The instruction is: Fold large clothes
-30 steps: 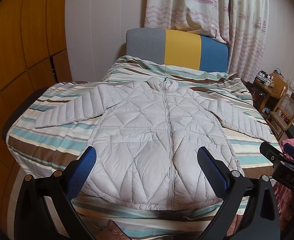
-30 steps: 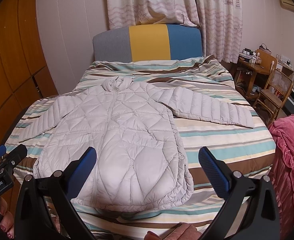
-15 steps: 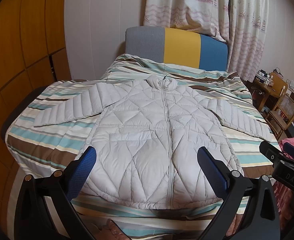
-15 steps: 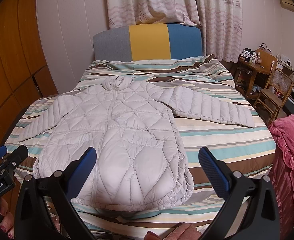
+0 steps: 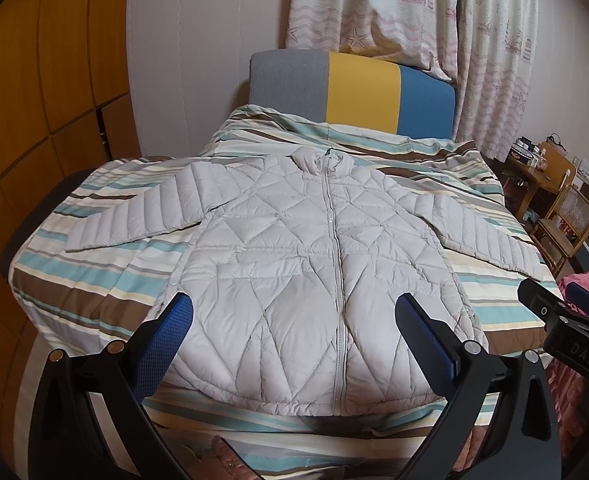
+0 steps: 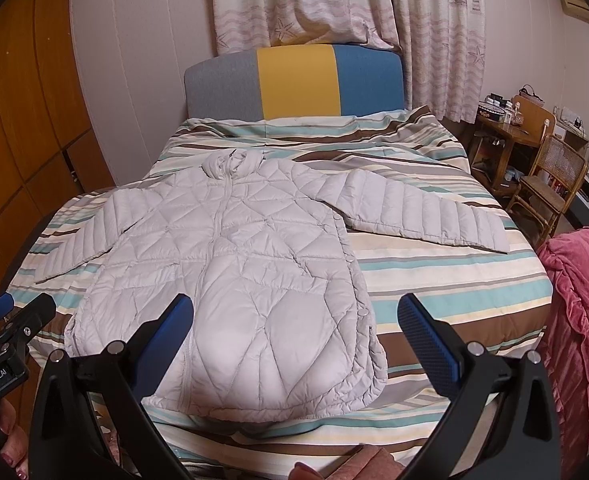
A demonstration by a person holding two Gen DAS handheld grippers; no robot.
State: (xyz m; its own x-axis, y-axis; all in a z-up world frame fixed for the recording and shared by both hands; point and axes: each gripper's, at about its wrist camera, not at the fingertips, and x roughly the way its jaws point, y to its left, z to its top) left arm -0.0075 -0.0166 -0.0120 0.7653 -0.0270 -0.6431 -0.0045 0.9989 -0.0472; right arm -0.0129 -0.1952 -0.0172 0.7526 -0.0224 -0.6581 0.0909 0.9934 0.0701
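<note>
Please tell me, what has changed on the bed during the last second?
Almost nothing. The pale grey quilted jacket lies spread flat on the striped bedspread as before, both sleeves out. The left gripper and right gripper stay open, holding nothing; the views shift only slightly.

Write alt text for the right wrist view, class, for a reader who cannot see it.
A pale grey quilted jacket lies zipped and flat on a striped bed, both sleeves spread out to the sides. The right tongs hang open above its hem, holding nothing. A grey, yellow and blue headboard stands behind, with a wicker chair at the right.
</note>
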